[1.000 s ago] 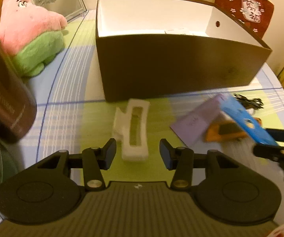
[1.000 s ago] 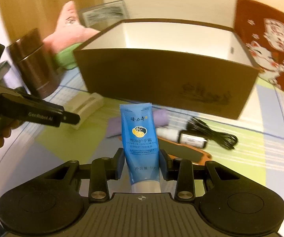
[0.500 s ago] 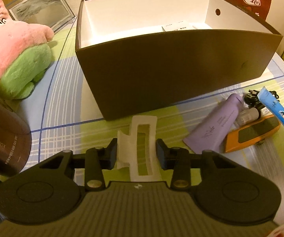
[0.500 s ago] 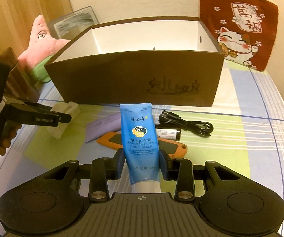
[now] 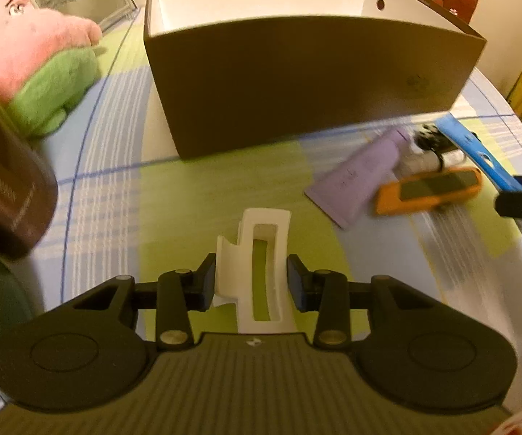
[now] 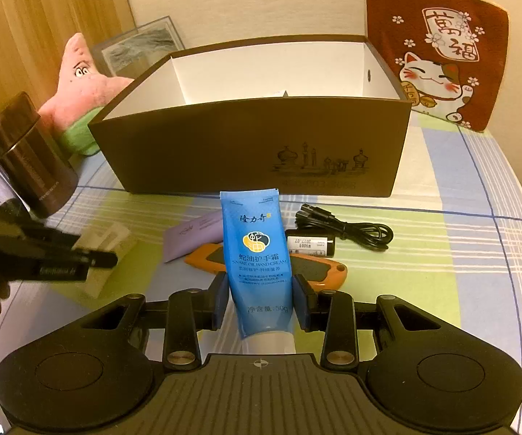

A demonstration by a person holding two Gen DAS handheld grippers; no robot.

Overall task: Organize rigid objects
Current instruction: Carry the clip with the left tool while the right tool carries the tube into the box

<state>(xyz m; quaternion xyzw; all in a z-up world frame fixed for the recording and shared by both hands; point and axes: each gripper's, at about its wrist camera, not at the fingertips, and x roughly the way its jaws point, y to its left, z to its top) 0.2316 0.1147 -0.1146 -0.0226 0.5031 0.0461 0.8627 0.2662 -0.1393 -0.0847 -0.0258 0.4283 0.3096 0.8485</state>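
Observation:
My left gripper [image 5: 251, 278] is shut on a white plastic holder [image 5: 257, 250] and holds it just above the tablecloth in front of the brown box [image 5: 297, 83]. My right gripper [image 6: 261, 295] is shut on a blue hand cream tube [image 6: 257, 250], held upright above the table. The box [image 6: 253, 152] is open at the top with a white inside. On the cloth lie a purple tube [image 5: 359, 177], an orange flat tool [image 5: 431, 190], a small battery [image 6: 310, 246] and a black cable [image 6: 348, 228].
A pink and green plush star [image 5: 32, 61] and a dark brown canister [image 6: 29, 159] stand at the left. A framed picture [image 6: 141, 47] leans at the back. A red cat cushion [image 6: 438, 54] stands behind the box at the right.
My left gripper has closed its fingers on the white holder and lifted it back from the box. My right gripper has risen and pulled back with the blue tube.

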